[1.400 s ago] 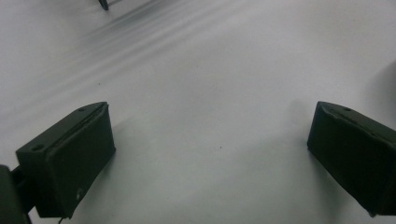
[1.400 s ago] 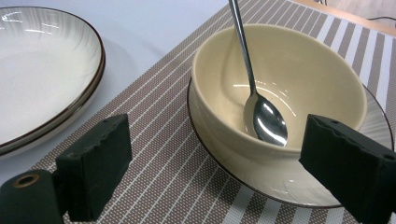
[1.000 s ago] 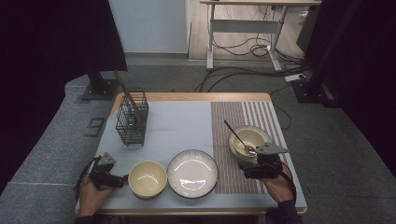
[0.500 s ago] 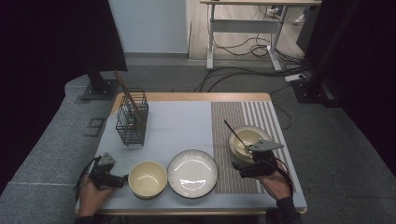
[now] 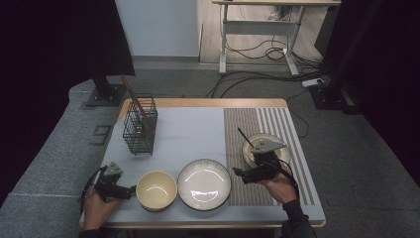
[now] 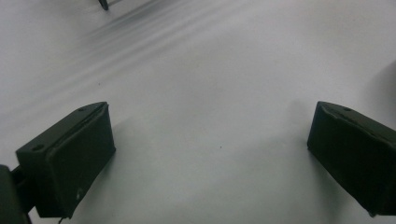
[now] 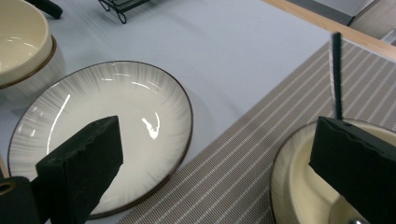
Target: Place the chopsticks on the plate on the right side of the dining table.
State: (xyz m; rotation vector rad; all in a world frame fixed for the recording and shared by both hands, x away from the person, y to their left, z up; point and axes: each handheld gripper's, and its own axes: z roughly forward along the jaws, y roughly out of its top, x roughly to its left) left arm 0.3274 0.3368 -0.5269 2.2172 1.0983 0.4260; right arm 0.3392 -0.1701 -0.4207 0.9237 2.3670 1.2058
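My right gripper [image 5: 238, 174] hovers at the left rim of a small cream bowl [image 5: 285, 153] on the striped mat [image 5: 247, 134]. Its jaws point left toward the white plate [image 5: 204, 184]. They have just been opening and stand wide with nothing between them. In the right gripper view my right gripper [image 7: 215, 163] has the plate [image 7: 102, 135] on its left and the small bowl [image 7: 299, 186], holding a black-handled utensil [image 7: 336, 74], on its right. My left gripper [image 5: 130, 191] rests open beside the larger cream bowl [image 5: 156, 190]. Bare white tabletop lies under the left gripper [image 6: 210, 158].
A black wire basket [image 5: 140, 124] with a wooden utensil leaning in it stands at the back left of the white mat [image 5: 193, 134]. The table's wooden edge [image 5: 208, 102] runs along the far side. A desk frame and cables lie on the floor beyond.
My right gripper has moved left from the small bowl toward the plate and risen a little. The left gripper has stayed where it was.
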